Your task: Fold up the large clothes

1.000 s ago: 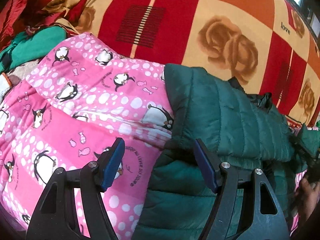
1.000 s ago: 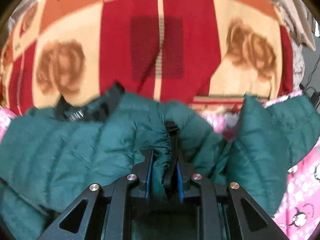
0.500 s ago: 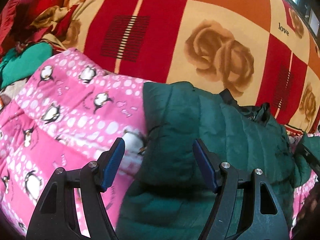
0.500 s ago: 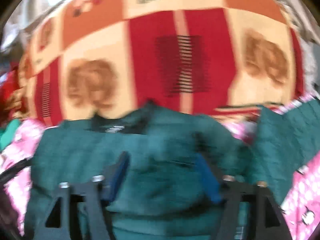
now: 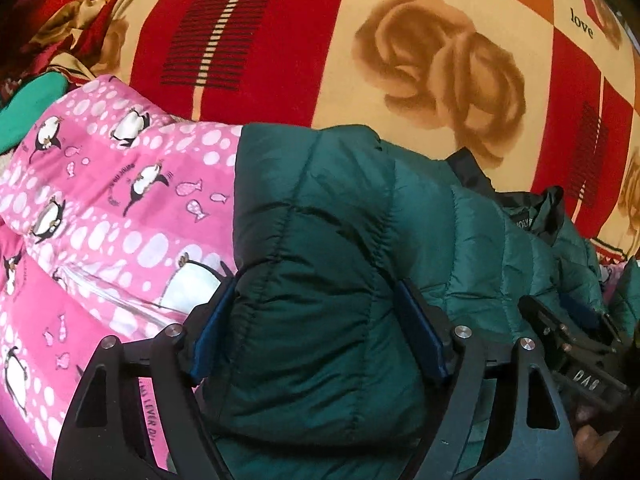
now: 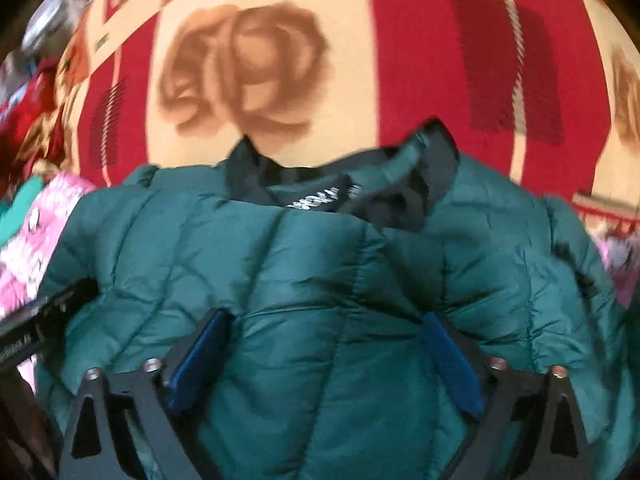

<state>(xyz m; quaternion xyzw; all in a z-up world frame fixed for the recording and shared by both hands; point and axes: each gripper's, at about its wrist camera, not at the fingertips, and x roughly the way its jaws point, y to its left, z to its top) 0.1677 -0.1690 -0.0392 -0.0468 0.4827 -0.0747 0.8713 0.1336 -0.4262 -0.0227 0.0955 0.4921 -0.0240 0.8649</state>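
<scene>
over the green jacket (image 6: pixel 320 300), right tongs (image 6: pixel 324 364) just opened, releasing it; left tongs (image 5: pixel 320 336) wide.

A dark green quilted puffer jacket (image 6: pixel 320 280) lies bunched, its puffy panels creased. Its black-lined collar (image 6: pixel 360 184) sits at the far edge with a small label showing. A folded-over section (image 5: pixel 320 248) rests on top.
</scene>
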